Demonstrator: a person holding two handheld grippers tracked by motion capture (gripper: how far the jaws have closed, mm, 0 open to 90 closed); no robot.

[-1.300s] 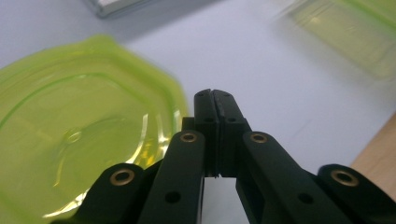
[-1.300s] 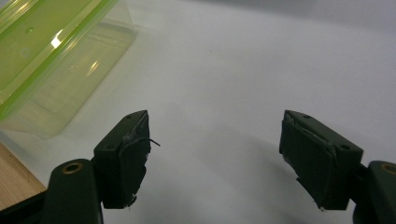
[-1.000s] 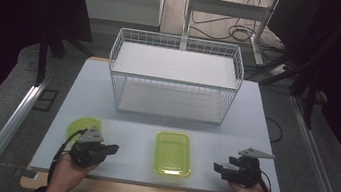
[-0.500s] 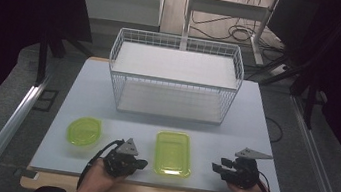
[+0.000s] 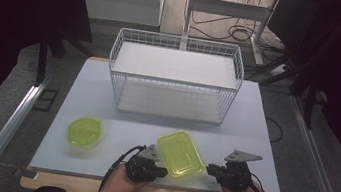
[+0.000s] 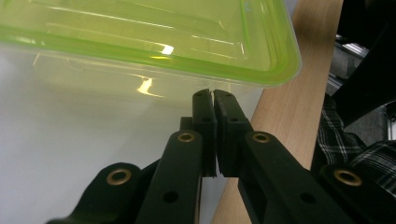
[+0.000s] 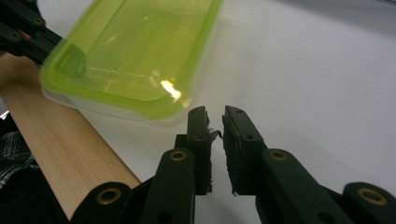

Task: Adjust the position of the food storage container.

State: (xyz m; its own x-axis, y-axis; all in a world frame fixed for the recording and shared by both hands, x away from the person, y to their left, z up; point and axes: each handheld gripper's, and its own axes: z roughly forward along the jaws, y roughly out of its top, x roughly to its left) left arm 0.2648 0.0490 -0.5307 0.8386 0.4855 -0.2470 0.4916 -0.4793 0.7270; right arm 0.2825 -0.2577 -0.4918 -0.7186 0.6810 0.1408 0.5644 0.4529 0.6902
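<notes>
In the high view, the rectangular lidded container (image 5: 180,154) is seen between left gripper (image 5: 155,170) and right gripper (image 5: 211,170), its long axis running toward the wire basket (image 5: 174,76) (left nearer).

Left gripper view: closed, empty jaws meet its translucent wall.

Right gripper view: jaws just closed on nothing, glossy green lid (image 7: 135,51) ahead-left.

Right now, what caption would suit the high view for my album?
Two hand-held grippers, left and right, both shut, flank a green-lidded rectangular container.

Two hands enter from the bottom edge. The left tongs (image 5: 160,171) are closed, jaws together. The right tongs (image 5: 210,170) have just been closing, nothing between them.
</notes>
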